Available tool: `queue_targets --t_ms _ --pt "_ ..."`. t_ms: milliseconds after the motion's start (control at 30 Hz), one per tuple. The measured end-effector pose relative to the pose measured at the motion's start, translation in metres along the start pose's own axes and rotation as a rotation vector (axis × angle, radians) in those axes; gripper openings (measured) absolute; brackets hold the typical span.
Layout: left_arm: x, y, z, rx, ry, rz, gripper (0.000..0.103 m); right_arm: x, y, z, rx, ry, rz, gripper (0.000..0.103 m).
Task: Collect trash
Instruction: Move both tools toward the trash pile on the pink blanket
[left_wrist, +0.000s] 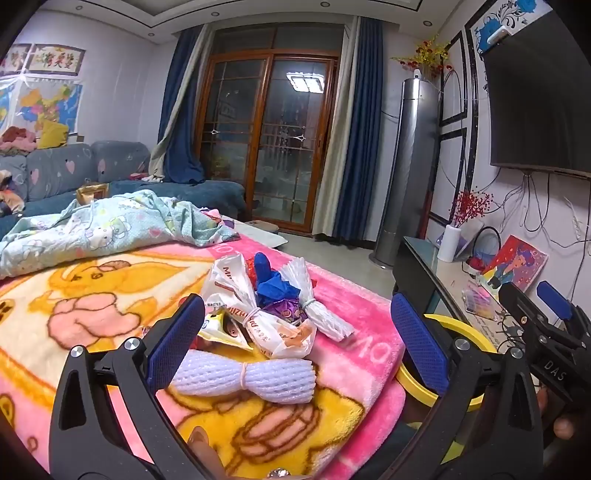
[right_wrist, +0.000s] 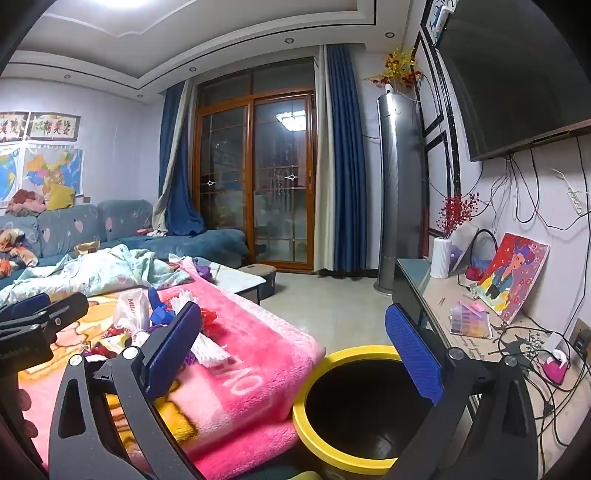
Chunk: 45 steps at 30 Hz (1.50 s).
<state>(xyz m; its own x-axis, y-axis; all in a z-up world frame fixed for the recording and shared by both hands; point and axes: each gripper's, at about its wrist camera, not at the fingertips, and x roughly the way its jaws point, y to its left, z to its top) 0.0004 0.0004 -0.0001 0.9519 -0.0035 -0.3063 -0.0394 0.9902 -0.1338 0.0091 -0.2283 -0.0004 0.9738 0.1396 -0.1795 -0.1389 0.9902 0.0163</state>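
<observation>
I read this as the start of the job: nothing is picked up yet. My left gripper (left_wrist: 295, 339) has its jaws spread as wide as they go and holds nothing; between its blue pads I see the trash pile (left_wrist: 266, 306) lying on the pink blanket (left_wrist: 362, 347) — a white foam net sleeve (left_wrist: 255, 380) nearest me, a white printed plastic bag (left_wrist: 255, 317) behind it, a second white foam net (left_wrist: 321, 295) and a scrap of blue wrapper (left_wrist: 269, 277) on top. The nearest sleeve lies just inside the left pad, not touched by it as far as I can tell.

My right gripper (right_wrist: 295, 350) is equally wide open and empty. It looks over the yellow-rimmed bin (right_wrist: 314, 439), which stands just beside the blanket's edge, its dark inside apparently empty. The same pile shows to the left in that view, partly hidden behind the left finger.

My judgement of the next move: bring the left gripper forward and down so the pads straddle the foam sleeve, close on it at its tied middle, then carry it right to the bin. The sleeve looks soft and light, so it should squash under the pads — a loose pinch may let it slip
</observation>
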Motion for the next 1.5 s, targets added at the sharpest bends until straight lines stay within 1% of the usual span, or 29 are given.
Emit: queue_targets --t_ms 200,233,467,533,1500 --pt "0.002 0.002 0.0 -0.001 0.001 0.001 0.092 -0.002 -0.004 -0.001 0.017 0.019 -0.015 0.097" --pt "0.003 0.002 0.0 -0.001 0.002 0.003 0.092 0.005 0.002 -0.001 0.0 0.025 -0.009 0.097" --pt "0.0 0.0 -0.001 0.008 -0.007 -0.002 0.092 0.006 -0.003 -0.002 0.008 0.025 -0.007 0.097" --pt "-0.001 -0.007 0.002 0.005 -0.006 -0.004 0.092 0.005 0.0 -0.002 0.005 0.025 -0.008 0.097" --pt "-0.001 -0.006 0.001 0.004 -0.007 -0.003 0.092 0.006 -0.003 -0.015 0.007 0.039 -0.014 0.097"
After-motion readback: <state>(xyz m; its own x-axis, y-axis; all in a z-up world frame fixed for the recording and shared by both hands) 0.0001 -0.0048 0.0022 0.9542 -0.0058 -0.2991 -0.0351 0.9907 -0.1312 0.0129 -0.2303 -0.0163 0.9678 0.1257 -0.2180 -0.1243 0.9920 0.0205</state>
